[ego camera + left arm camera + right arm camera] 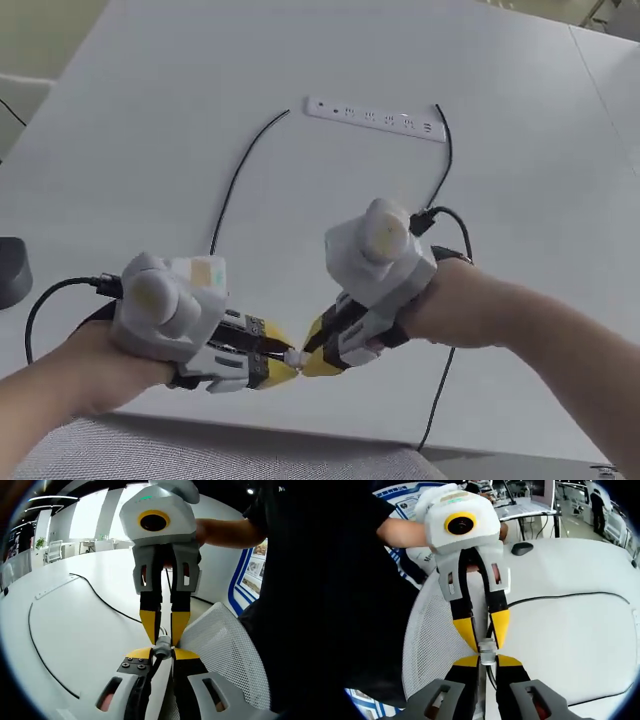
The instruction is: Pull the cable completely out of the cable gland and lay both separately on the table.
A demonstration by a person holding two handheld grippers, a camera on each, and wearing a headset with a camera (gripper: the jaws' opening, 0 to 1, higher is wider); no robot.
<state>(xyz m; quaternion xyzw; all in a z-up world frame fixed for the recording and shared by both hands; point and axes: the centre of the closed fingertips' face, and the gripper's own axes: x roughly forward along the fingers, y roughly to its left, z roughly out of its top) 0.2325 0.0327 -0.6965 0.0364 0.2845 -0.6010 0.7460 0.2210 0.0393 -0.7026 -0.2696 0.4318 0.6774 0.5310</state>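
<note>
A small grey-white cable gland (294, 356) hangs between the two gripper tips, just above the table's near edge. My left gripper (162, 654) is shut on one end of the cable gland (162, 647). A short black cable (153, 670) runs from it back between the jaws. My right gripper (487, 661) is shut on the other end of the gland (487, 651), with black cable (492, 676) trailing back between its jaws too. The left gripper (283, 363) and right gripper (308, 358) meet tip to tip.
A white power strip (375, 117) lies at the far side of the white table (150, 120). A long black cable (235, 180) curves across the table, and another (446, 150) runs from the strip. A dark object (10, 270) sits at the left edge. A mesh chair (220, 455) is below.
</note>
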